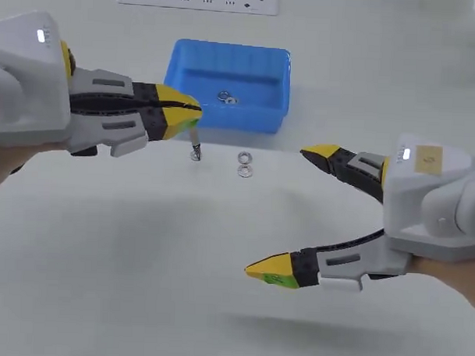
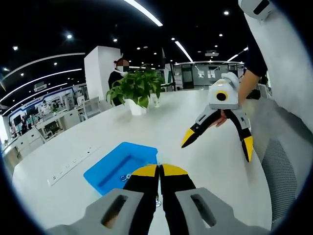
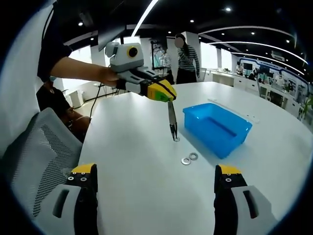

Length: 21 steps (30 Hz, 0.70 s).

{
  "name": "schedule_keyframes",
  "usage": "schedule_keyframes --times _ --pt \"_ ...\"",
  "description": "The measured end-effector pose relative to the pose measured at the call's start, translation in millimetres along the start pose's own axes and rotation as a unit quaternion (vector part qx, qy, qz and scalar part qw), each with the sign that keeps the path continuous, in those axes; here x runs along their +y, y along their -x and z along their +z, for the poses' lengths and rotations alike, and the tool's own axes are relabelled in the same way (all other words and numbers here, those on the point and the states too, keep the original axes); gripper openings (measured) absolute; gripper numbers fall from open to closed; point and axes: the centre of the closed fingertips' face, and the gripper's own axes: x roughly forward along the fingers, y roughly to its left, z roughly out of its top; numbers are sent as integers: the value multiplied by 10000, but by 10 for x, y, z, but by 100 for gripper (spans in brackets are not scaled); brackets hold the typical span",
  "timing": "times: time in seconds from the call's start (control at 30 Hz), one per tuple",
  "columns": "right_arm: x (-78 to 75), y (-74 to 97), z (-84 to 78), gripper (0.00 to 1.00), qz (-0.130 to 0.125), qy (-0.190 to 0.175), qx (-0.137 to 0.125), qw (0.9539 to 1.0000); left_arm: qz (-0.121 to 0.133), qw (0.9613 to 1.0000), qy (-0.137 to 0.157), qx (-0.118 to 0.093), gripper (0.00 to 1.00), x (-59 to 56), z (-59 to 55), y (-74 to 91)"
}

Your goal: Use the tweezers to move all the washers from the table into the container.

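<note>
Steel washers [image 1: 244, 157] lie as a pair on the worktop [image 1: 140, 284] just in front of the blue container [image 1: 224, 120], and a third washer [image 3: 176, 139] sits at the tips of the tweezers [image 3: 172, 117]; whether it is pinched or only touched is too small to tell. A few more rest inside the container. The left claw [image 1: 194, 112] is clamped together on the tweezers, tips down. The right claw [image 1: 279, 211] hangs wide apart nearby. I judge the step needs steady squeeze, a straight lift, and a low release past the near wall so nothing bounces out
</note>
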Motion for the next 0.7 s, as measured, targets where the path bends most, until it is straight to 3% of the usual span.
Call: schedule_keyframes --times 0.53,0.7 --pt "17 -18 -43 100 58 -85 54 9999 44 10000 7 38 4 6 -62 16" --pt "52 -48 -30 99 138 -93 52 9998 -51 9998 88 156 4 0 -67 21"
